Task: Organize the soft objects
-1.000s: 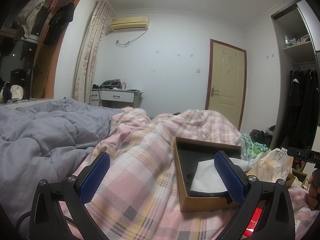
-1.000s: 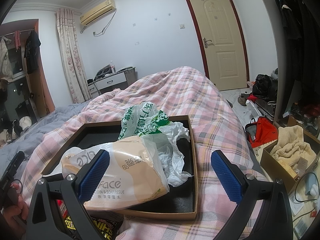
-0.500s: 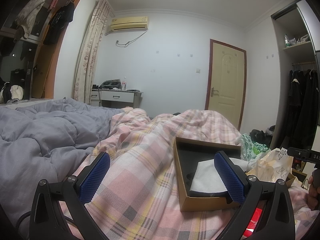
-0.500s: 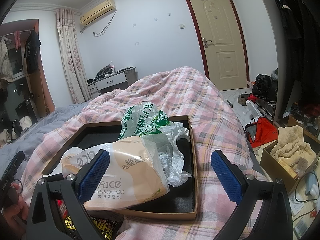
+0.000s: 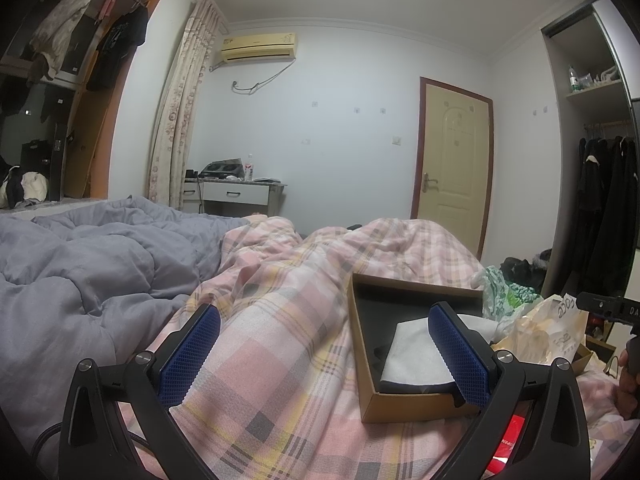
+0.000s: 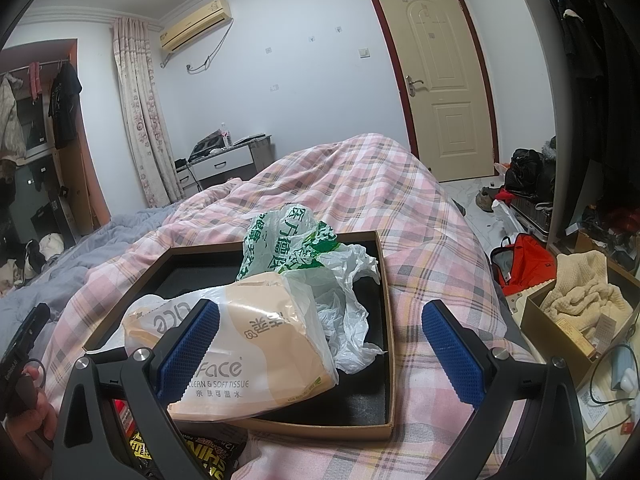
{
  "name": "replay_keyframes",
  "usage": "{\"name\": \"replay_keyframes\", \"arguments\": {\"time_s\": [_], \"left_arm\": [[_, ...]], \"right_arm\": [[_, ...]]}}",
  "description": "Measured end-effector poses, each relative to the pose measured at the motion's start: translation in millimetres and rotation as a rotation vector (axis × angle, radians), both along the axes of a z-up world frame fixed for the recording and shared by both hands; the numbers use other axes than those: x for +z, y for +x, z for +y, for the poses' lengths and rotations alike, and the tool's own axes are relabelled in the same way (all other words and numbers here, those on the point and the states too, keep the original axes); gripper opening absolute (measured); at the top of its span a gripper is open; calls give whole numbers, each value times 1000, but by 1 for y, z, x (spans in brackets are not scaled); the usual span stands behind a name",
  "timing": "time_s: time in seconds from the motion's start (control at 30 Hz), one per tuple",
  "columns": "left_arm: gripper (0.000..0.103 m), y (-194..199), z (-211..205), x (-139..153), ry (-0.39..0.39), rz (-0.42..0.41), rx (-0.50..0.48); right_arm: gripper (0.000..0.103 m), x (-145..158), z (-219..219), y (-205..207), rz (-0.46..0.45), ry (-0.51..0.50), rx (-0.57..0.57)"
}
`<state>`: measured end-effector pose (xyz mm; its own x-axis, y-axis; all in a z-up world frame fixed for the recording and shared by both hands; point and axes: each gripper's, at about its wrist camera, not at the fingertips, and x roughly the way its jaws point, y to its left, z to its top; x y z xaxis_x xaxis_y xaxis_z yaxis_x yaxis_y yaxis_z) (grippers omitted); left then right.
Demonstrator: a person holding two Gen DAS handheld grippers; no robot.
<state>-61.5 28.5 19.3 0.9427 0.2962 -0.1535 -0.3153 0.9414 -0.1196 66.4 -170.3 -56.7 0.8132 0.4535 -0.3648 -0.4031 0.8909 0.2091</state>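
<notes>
A shallow brown cardboard box (image 6: 387,320) with a black lining lies on the pink plaid quilt (image 6: 420,216). In it lie a beige tissue pack (image 6: 248,344) and a green-and-white plastic bag (image 6: 296,248). My right gripper (image 6: 320,356) is open and empty, just above the box's near edge, its left finger in front of the tissue pack. In the left wrist view the box (image 5: 400,400) holds a white soft sheet (image 5: 416,348). My left gripper (image 5: 324,356) is open and empty over the quilt, its right finger in front of the box.
A grey duvet (image 5: 80,276) covers the bed's left side. A dark snack packet (image 6: 208,452) lies before the box. Beside the bed on the floor stand a carton with a cream knit (image 6: 580,300) and a red bag (image 6: 528,260). A door (image 6: 444,80) is at the far wall.
</notes>
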Motion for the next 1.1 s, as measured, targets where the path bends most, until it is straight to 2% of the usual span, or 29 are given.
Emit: {"name": "replay_keyframes", "arguments": {"time_s": [0.87,1.1], "left_arm": [[103,1,0,-3,-2,2,3],[103,1,0,-4,-10,6,6]], "right_arm": [[101,0,3,-1,-6,-7,2],[101,6,13,3,10,-34,44]]}}
